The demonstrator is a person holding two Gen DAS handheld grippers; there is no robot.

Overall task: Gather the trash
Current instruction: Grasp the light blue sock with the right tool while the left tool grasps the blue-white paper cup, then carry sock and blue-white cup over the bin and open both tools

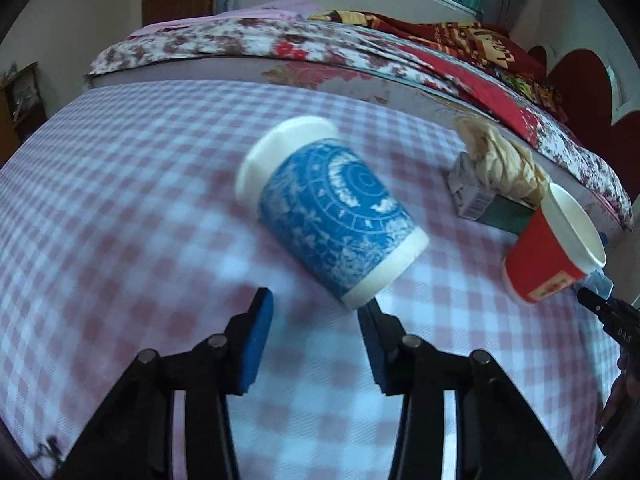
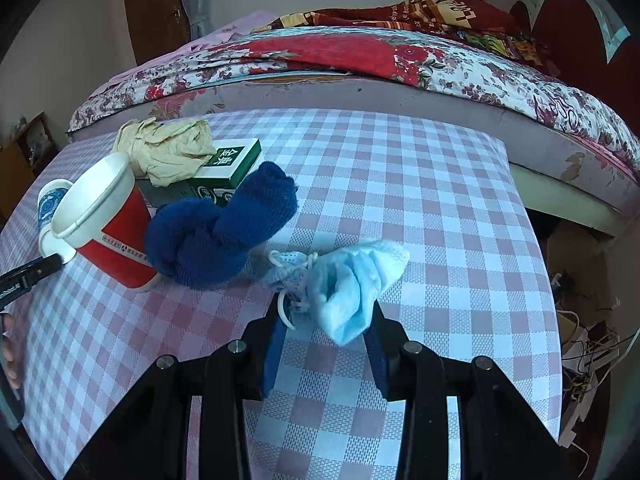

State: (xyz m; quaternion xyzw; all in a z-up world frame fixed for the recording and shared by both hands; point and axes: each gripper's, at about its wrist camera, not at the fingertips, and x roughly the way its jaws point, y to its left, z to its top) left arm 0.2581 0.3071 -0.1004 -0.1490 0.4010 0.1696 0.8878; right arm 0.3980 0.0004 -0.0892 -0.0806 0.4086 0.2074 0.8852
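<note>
On a checked tablecloth, the right gripper clenches a crumpled blue face mask. The left gripper stands released behind a tipped blue cup. A red cup, dark blue sock, green box and crumpled tissue crowd nearby.

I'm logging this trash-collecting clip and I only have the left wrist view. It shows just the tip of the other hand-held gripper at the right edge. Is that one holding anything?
Observer: Yes. The right wrist view shows the right hand-held gripper closed on a crumpled light blue face mask.
Operator: Is there more past the red cup that I can't see?
Observer: A bunched dark blue knitted cloth lies right beside that cup, in front of the green carton.
</note>
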